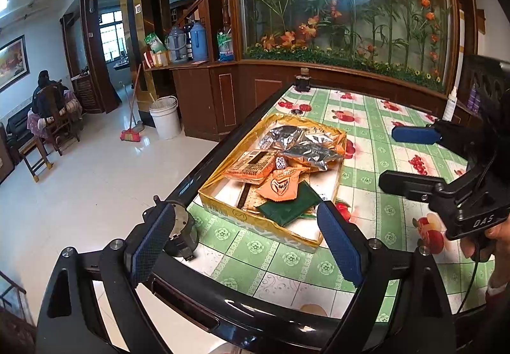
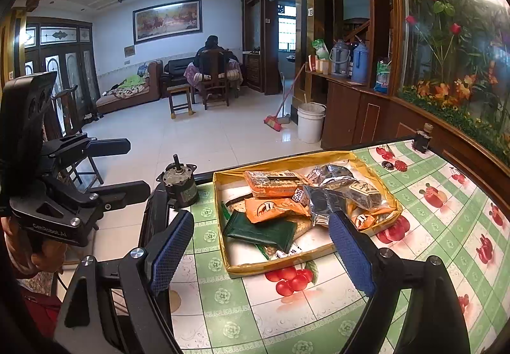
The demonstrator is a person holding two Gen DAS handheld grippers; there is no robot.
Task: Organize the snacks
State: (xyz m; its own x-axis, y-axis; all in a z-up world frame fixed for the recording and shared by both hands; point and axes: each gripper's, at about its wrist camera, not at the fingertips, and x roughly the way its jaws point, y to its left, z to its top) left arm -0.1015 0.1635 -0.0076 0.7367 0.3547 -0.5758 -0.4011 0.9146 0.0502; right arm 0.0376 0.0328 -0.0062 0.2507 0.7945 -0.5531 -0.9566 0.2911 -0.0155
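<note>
Left wrist view: my left gripper (image 1: 245, 226) hangs over the near edge of the table (image 1: 376, 137), jaws spread wide with nothing between the blue pads (image 1: 339, 242). Ahead of it lies the gold box (image 1: 255, 220), a shallow open tray on the green-and-white cloth with its cherry print. The snacks are heaped inside: a silver pack (image 1: 314, 153) toward the far end, an orange pack (image 1: 251, 166) in the middle, a smaller orange pouch (image 1: 280, 185) resting partly on a green pack (image 1: 290, 204) at the near end. A small motor (image 1: 181, 229) stands at the table corner, just beside the box and behind my left pad.

Right wrist view: my right gripper (image 2: 261, 245) is likewise wide and empty, its pads (image 2: 350, 252) framing the near side of the box (image 2: 280, 264) without touching it. The same green pack (image 2: 261, 229) lies nearest, orange packs (image 2: 274, 183) and silver packs (image 2: 338, 175) beyond. The motor (image 2: 180, 185) stands left of the box. My other gripper (image 2: 122, 167) shows at far left, off the table edge.

Background: a bucket (image 2: 310, 121) and broom (image 2: 274, 123) on the tiled floor; a seated person (image 2: 212, 59) facing away.
</note>
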